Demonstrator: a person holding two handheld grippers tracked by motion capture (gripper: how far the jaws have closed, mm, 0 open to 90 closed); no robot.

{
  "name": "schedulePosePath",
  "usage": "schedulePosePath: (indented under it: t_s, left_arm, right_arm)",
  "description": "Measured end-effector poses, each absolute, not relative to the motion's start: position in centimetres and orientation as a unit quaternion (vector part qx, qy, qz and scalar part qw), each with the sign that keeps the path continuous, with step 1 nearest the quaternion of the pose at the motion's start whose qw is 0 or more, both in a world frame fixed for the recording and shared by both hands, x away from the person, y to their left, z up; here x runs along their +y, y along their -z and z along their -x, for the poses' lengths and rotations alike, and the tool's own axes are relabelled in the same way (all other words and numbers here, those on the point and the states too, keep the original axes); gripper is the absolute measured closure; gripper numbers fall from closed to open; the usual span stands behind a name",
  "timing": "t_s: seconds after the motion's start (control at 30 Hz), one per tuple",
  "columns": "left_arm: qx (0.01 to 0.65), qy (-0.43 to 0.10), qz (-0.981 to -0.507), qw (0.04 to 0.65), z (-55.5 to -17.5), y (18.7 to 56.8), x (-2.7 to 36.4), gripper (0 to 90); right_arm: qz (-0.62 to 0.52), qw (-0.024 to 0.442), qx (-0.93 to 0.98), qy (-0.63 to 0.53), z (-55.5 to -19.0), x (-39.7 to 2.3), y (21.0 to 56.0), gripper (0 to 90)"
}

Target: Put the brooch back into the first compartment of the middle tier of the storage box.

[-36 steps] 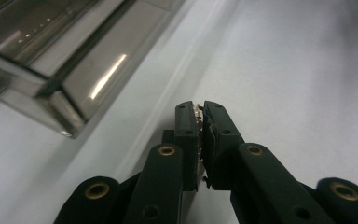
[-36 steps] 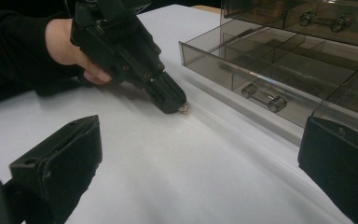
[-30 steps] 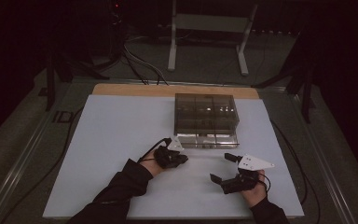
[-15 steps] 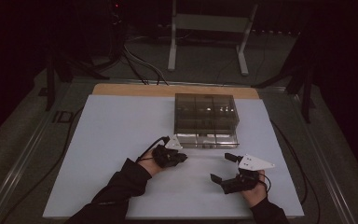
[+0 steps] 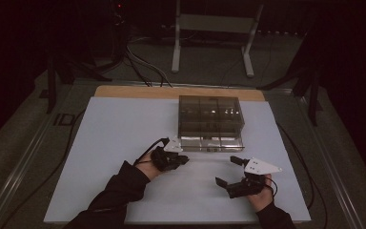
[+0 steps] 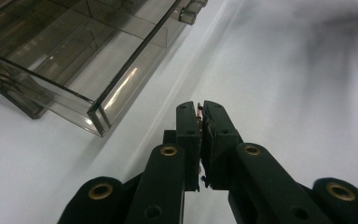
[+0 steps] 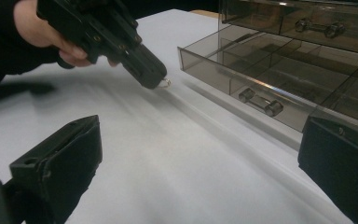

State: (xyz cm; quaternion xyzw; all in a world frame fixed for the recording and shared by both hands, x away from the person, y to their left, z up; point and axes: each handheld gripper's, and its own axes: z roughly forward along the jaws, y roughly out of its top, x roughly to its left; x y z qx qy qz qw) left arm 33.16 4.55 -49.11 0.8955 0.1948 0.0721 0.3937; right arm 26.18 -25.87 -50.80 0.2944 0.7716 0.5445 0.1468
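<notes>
A smoky clear drawer cabinet (image 5: pixel 209 117) stands at the back middle of the white table (image 5: pixel 109 143). Its bottom drawer (image 7: pixel 261 74) is pulled out and looks empty; a handle (image 7: pixel 261 101) sits on its front. My left gripper (image 5: pixel 185 160) hovers just left of the drawer's front corner (image 6: pixel 95 121), shut on a small copper-coloured piece (image 7: pixel 166 83) that peeks out at the jaw tips (image 6: pixel 199 108). I cannot tell what the piece is. My right gripper (image 5: pixel 226 171) is to the right and nearer the front edge, jaws wide open, nothing between them (image 7: pixel 200 156).
Upper drawers (image 7: pixel 317 25) of the cabinet are closed. A strip of wooden board (image 5: pixel 171 91) shows behind the white top. A metal stand (image 5: pixel 214 24) and cables (image 5: pixel 143 67) lie on the floor beyond. The surroundings are dark.
</notes>
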Motion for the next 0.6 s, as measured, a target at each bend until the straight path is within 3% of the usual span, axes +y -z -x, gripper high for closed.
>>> schedulePosePath:
  t_s: [0.6]
  left_arm:
    - [0.185,-0.063,-0.895,0.402,-32.9,47.0,5.3,87.0]
  right_arm:
    - [-0.295,0.148,0.77,-0.546,-26.1,-25.9,50.7,0.0]
